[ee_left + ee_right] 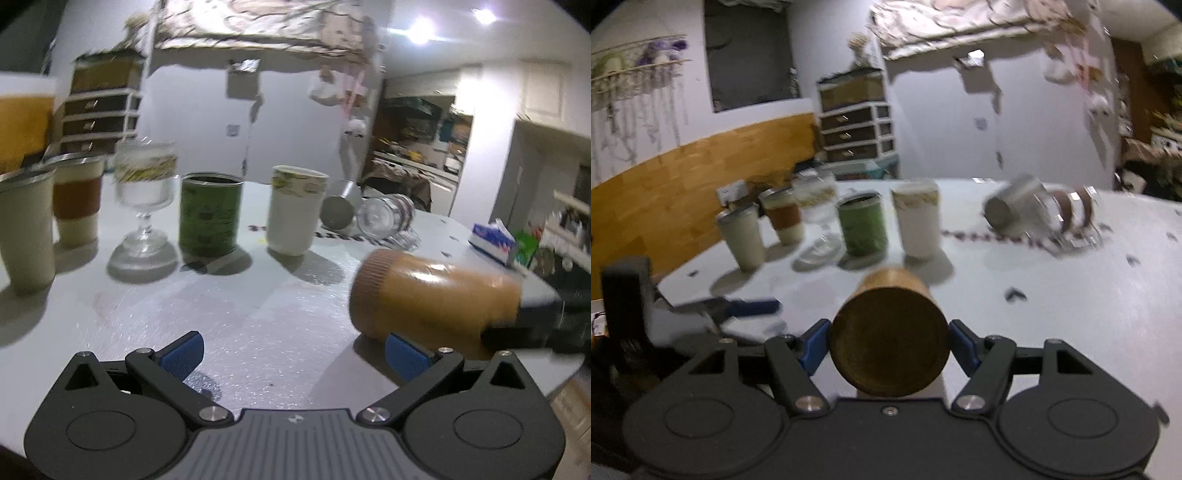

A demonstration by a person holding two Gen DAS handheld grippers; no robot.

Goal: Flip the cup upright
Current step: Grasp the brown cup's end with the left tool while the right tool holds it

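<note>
**Brown cup on its side, clamped in the right hand-held gripper**

The right hand-held gripper (888,345) has its blue pads pressed on both sides of the brown cup (890,332), which lies sideways just over the table (1071,314). The left hand-held gripper (293,350) is spread wide with nothing in it. A green can (210,214) and a white cup (295,210) stand upright farther back.

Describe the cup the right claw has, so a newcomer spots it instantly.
On the white table, nearer than the row of upright cups, the right claw is shut on a brown cup lying on its side. Unlike the green cup and white cup behind, it is tipped over, with a ribbed band at one end.
</note>
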